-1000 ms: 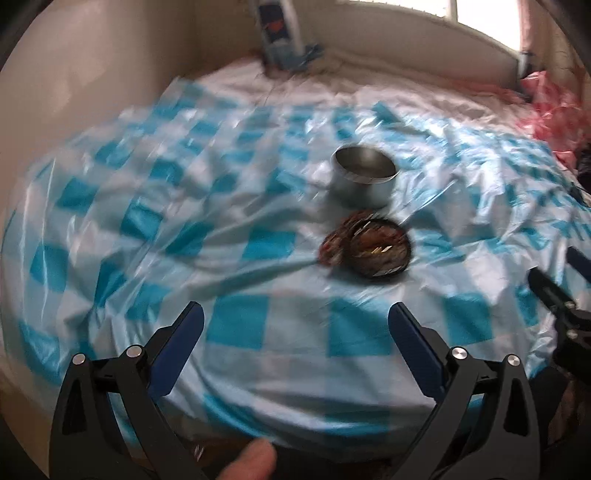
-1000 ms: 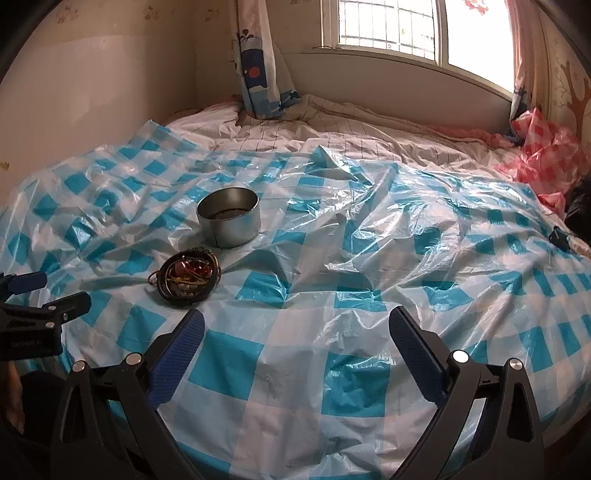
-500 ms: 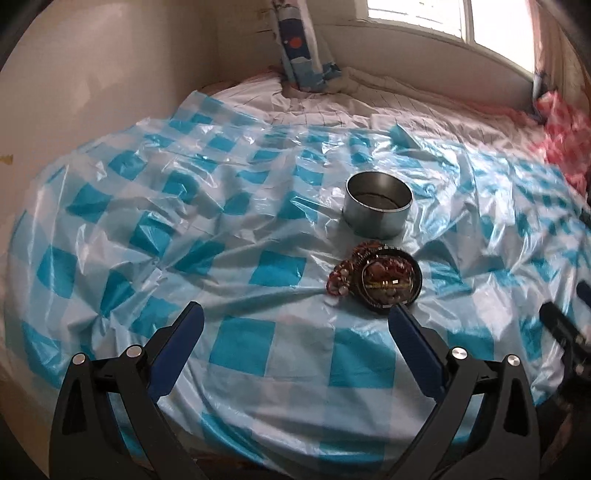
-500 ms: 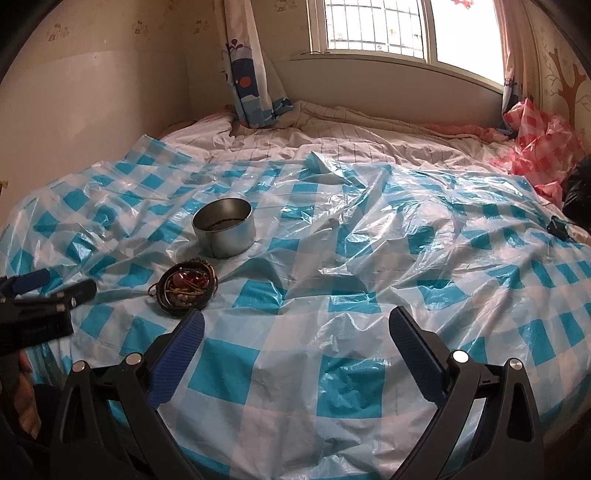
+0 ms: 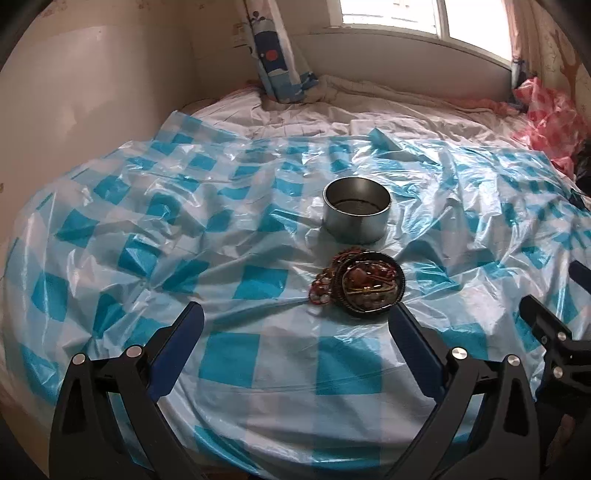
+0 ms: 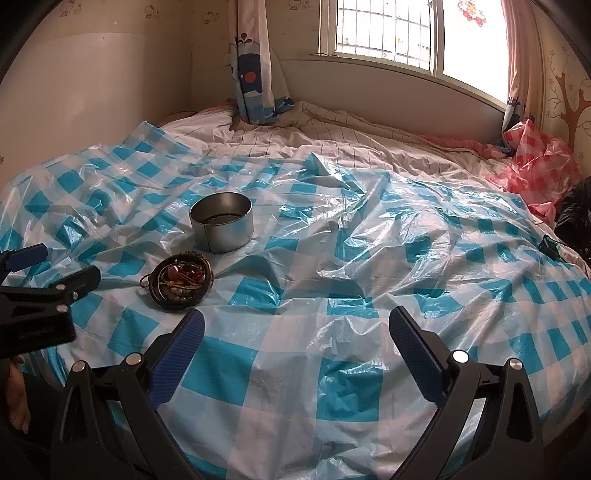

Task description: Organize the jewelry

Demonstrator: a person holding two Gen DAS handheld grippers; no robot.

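A dark round dish (image 5: 371, 284) (image 6: 181, 282) heaped with beaded bracelets and other jewelry lies on the blue-and-white checked plastic sheet (image 5: 240, 354) over the bed. A string of reddish beads (image 5: 321, 286) spills over its left rim. Just behind it stands an open round metal tin (image 5: 356, 210) (image 6: 221, 223). My left gripper (image 5: 295, 332) hangs open in front of the dish, empty. My right gripper (image 6: 295, 336) is open and empty too, to the right of the dish, over bare sheet. Each gripper shows at the edge of the other's view.
A wall runs along the left of the bed. A curtain (image 6: 255, 66) and window (image 6: 384, 33) are at the back, with striped bedding (image 6: 332, 133) below. A pink checked plastic bag (image 6: 535, 162) and a dark bag (image 6: 576, 210) lie at the far right.
Both views have tilted up and pulled back a little from the bed, showing more wall and window. The left view's blur has gone. Dish and tin have not moved; both grippers stay open.
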